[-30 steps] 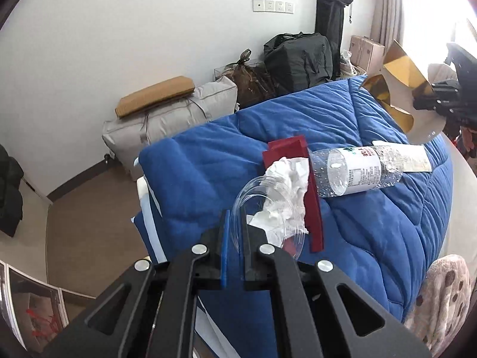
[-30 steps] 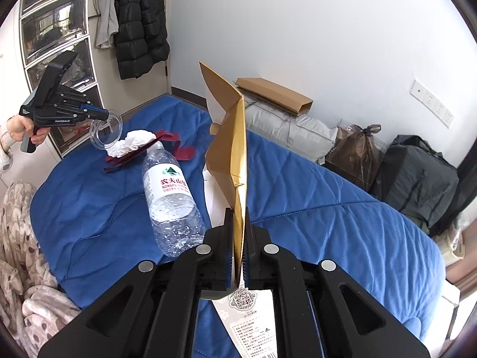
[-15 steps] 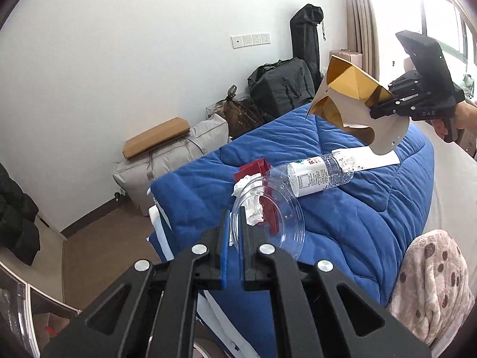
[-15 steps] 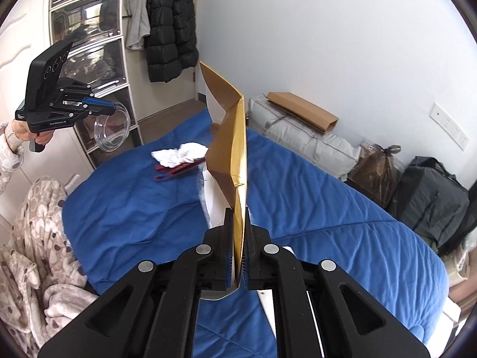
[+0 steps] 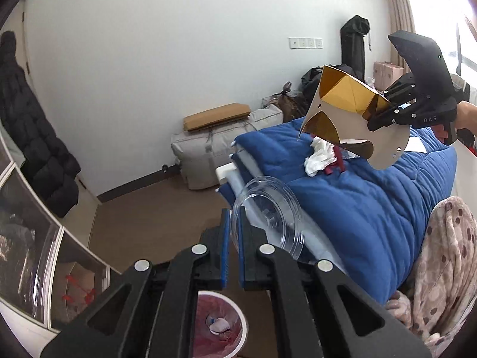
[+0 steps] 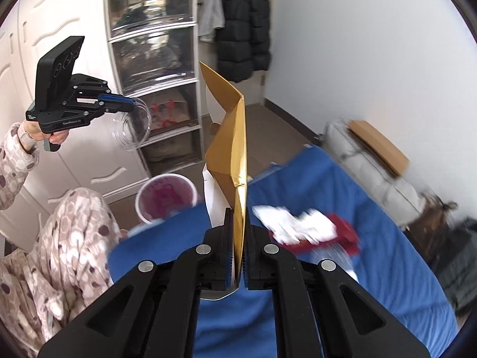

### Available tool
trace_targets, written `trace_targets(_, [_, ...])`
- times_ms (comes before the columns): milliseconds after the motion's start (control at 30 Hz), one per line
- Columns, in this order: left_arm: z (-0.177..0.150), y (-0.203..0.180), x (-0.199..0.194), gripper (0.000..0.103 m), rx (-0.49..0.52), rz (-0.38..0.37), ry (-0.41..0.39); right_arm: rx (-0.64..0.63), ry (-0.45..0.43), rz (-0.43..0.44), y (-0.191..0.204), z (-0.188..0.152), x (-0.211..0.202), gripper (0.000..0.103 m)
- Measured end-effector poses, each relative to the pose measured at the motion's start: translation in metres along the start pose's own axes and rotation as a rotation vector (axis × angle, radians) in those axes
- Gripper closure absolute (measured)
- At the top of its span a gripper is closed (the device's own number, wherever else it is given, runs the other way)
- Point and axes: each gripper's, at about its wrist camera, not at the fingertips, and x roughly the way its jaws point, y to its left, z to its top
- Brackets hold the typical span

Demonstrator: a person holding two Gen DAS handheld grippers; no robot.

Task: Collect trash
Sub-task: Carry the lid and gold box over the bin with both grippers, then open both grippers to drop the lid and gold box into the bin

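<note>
Clear plastic, a cup (image 5: 268, 217), is pinched by its rim in the left gripper (image 5: 234, 232), jaws closed on the thin wall so the body hangs out ahead and to the right of the fingers. Directly beneath that gripper, almost under its base, stands the bin (image 5: 219, 325), white-rimmed with a reddish liner and a scrap already inside. The right gripper (image 6: 238, 253) is clamped on the lower edge of a gold-and-white card box (image 6: 229, 155), folded flat, which rises straight up ahead of it; in its view the bin (image 6: 165, 197) sits ahead and to the left, past the bed (image 6: 372, 268) edge.

To drop the cup cleanly, I would bring its mouth right over the bin's opening before letting go, since a light cup released off-centre could glance off the rim. The card is wide and stiff: tipping it narrow end down should help it slide in rather than bridge the rim. Tissue (image 6: 295, 226) and a red wrapper (image 6: 342, 232) lie on the bed just right of the right gripper, yet to be gathered.

Readable writing: "DAS" on the right gripper's body in the left view; the left gripper's small white lettering is too blurred to read.
</note>
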Motion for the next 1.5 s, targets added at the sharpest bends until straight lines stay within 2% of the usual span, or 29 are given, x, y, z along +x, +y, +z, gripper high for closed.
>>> trace_targets(300, [-0.101,0.093,-0.015,0.098,-0.175,0.086,0.11,-0.143,0.051,0.181,0.081,0.084,0.105,0.099])
trace_targets(500, [-0.163,0.132,0.005,0.098,-0.257,0.081,0.175,-0.208,0.096,0.268,0.137,0.112,0.18,0.099])
trace_targets(700, [-0.237,0.164,0.063,0.098,-0.364,-0.032,0.247,-0.291,0.22,0.315,0.177,0.095,0.272,0.099])
trace_targets(800, [-0.256,0.173,0.093,0.098,-0.371,-0.07,0.291,-0.312,0.288,0.342,0.192,0.081,0.319,0.099])
trace_targets(867, [-0.265,0.178,0.11,0.098,-0.375,-0.076,0.319,-0.293,0.303,0.355,0.195,0.077,0.342,0.099])
trace_targets(1000, [-0.282,0.181,0.137,0.098,-0.379,-0.098,0.368,-0.217,0.312,0.396,0.189,0.072,0.371,0.098])
trace_targets(1200, [-0.301,0.176,0.169,0.098,-0.368,-0.146,0.443,-0.211,0.311,0.424,0.188,0.065,0.392,0.097])
trace_targets(1233, [-0.303,0.175,0.174,0.098,-0.369,-0.159,0.456,-0.215,0.314,0.426,0.188,0.066,0.396,0.096])
trace_targets(1300, [-0.307,0.172,0.18,0.096,-0.378,-0.194,0.479,-0.236,0.299,0.426,0.189,0.065,0.401,0.079])
trace_targets(1333, [-0.31,0.17,0.183,0.089,-0.374,-0.195,0.492,-0.242,0.295,0.429,0.189,0.066,0.403,0.075])
trace_targets(1367, [-0.311,0.168,0.185,0.073,-0.363,-0.186,0.5,-0.246,0.295,0.437,0.189,0.065,0.404,0.069])
trace_targets(1400, [-0.312,0.166,0.186,0.061,-0.351,-0.172,0.498,-0.252,0.295,0.441,0.189,0.066,0.406,0.067])
trace_targets(1433, [-0.313,0.163,0.185,0.042,-0.342,-0.163,0.488,-0.26,0.296,0.439,0.19,0.066,0.407,0.065])
trace_targets(1467, [-0.313,0.161,0.184,0.031,-0.336,-0.161,0.477,-0.267,0.294,0.44,0.19,0.066,0.406,0.06])
trace_targets(1500, [-0.314,0.159,0.183,0.028,-0.334,-0.164,0.474,-0.272,0.286,0.445,0.19,0.066,0.403,0.052])
